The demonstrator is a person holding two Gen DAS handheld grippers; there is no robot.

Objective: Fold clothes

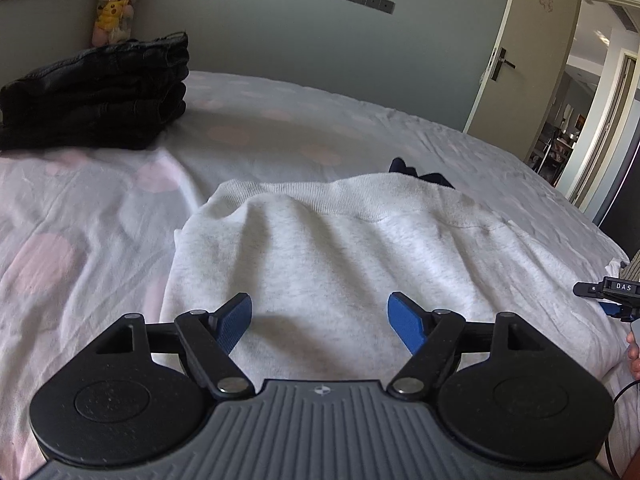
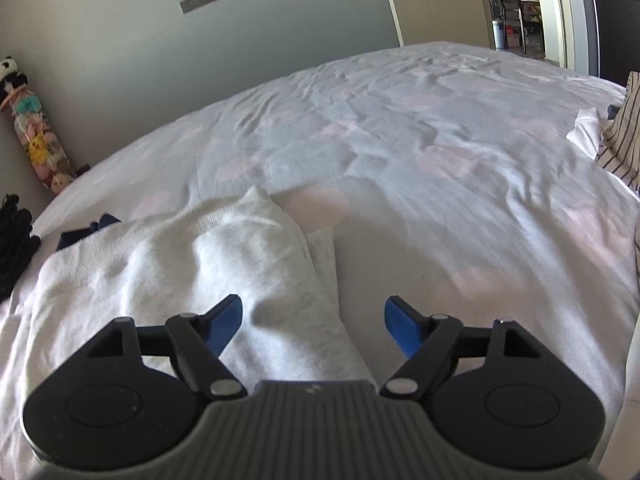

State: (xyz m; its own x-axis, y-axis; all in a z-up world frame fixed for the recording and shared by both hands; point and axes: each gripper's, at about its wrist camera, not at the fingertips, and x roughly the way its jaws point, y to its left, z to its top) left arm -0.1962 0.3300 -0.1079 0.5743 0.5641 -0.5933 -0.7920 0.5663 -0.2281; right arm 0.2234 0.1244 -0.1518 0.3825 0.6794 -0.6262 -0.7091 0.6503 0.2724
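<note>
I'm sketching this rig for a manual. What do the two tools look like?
The left tool and right tool look alike: a grey ribbed body, two black round discs, black linkage arms with silver pivots, and blue ridged fingers. The left body carries a small round emblem.

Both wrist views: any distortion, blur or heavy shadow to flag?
Left wrist view: fisheye bends the door frame; the left gripper shadows the white sweatshirt. Right wrist view: the bed bulges, sweatshirt slightly soft, dark vignette corners.
</note>
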